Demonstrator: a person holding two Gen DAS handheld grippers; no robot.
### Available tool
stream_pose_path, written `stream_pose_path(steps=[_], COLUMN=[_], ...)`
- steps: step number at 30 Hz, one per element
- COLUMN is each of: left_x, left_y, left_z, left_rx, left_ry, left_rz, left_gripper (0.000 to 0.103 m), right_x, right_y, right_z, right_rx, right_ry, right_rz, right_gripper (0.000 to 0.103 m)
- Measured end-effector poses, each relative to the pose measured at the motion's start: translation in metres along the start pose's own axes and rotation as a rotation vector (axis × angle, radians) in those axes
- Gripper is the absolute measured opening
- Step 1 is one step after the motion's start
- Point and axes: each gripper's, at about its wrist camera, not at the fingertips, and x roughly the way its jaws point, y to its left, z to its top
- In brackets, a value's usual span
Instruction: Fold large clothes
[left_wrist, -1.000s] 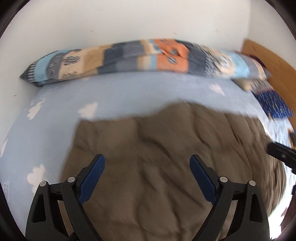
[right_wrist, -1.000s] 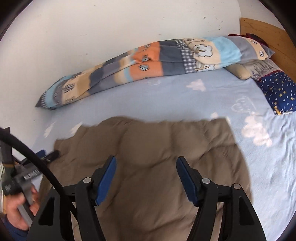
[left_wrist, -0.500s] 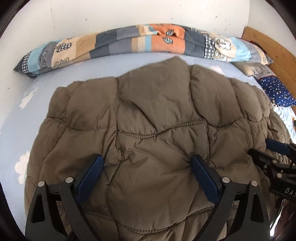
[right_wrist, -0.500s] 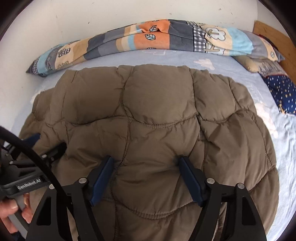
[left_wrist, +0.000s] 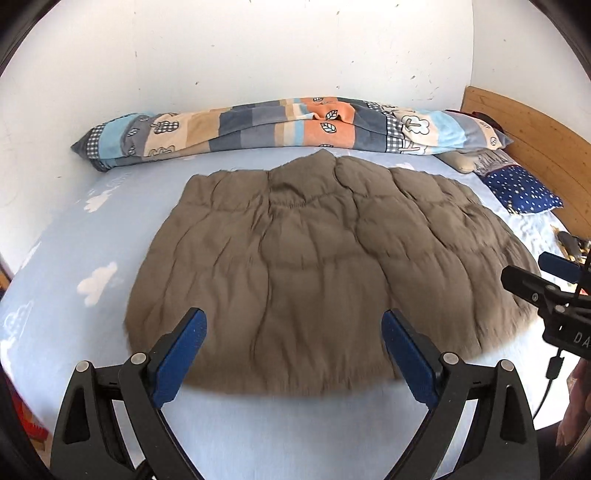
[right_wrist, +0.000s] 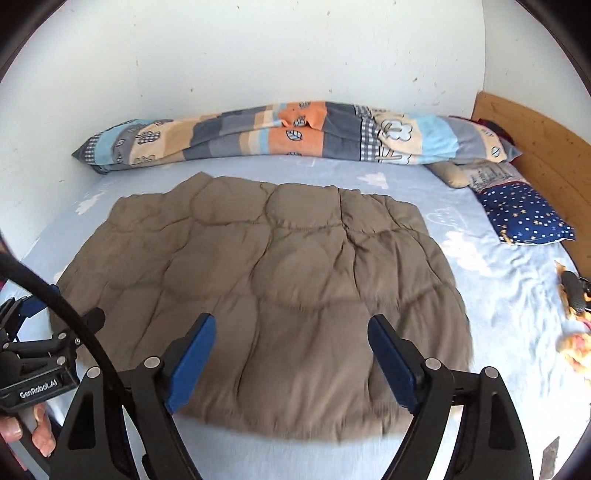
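A large brown quilted padded garment lies spread flat on the light blue bed sheet; it also shows in the right wrist view. My left gripper is open and empty, above the garment's near hem. My right gripper is open and empty, also above the near hem. The right gripper shows at the right edge of the left wrist view. The left gripper shows at the left edge of the right wrist view.
A long patchwork bolster lies along the white wall behind the garment. A navy starred pillow and a wooden headboard are at the right. A small orange and black thing lies on the sheet at far right.
Both grippers have pulled back and up from the garment. The garment, which billowed up close half a second ago, now lies flat on the bed.
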Motion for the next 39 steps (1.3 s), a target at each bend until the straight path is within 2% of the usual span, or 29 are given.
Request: stream_pose_path(steps=[4, 10, 13, 15, 19, 22, 24, 28, 32, 39], left_x=[-0.034, -0.077, -0.084, -0.085, -0.095, -0.097, -0.095, -0.079, -0.064, -0.041], left_y=[-0.003, -0.006, -0.009, -0.008, -0.009, -0.011, -0.013, -0.015, -0.011, -0.002], left_z=[-0.033, -0.068, -0.071, -0.073, -0.067, -0.063, -0.060, -0.058, -0.064, -0.064], left_rx=[0.021, 0.046, 0.082, 0.078, 0.092, 0.093, 0.098, 0.096, 0.094, 0.068], left_ry=[0.006, 0.017, 0.038, 0.052, 0.010, -0.007, -0.009, 0.069, 0.046, 0.089], left_rz=[0.011, -0.046, 0.012, 0.017, 0.043, 0.029, 0.060, 0.097, 0.160, 0.157], left_gripper=[0.096, 0.096, 0.096, 0.096, 0.096, 0.096, 0.096, 0.096, 0.096, 0.096], right_x=[-0.030, -0.070, -0.084, -0.091, -0.097, -0.096, -0.093, -0.087, -0.071, -0.051], right_y=[0.014, 0.031, 0.036, 0.039, 0.041, 0.038, 0.037, 0.041, 0.043, 0.043], right_z=[-0.031, -0.079, -0.094, -0.098, -0.100, -0.100, -0.097, -0.098, -0.101, -0.104], right_rx=[-0.025, -0.032, -0.017, -0.023, -0.034, -0.025, -0.032, -0.033, -0.021, -0.019], right_ry=[-0.024, -0.044, -0.049, -0.062, -0.082, -0.075, -0.069, -0.091, -0.058, -0.025], right_rz=[-0.008, 0.003, 0.001, -0.004, -0.049, -0.063, -0.076, -0.090, -0.071, -0.071], right_gripper=[0.090, 0.095, 0.100, 0.101, 0.103, 0.103, 0.103, 0.103, 0.103, 0.103])
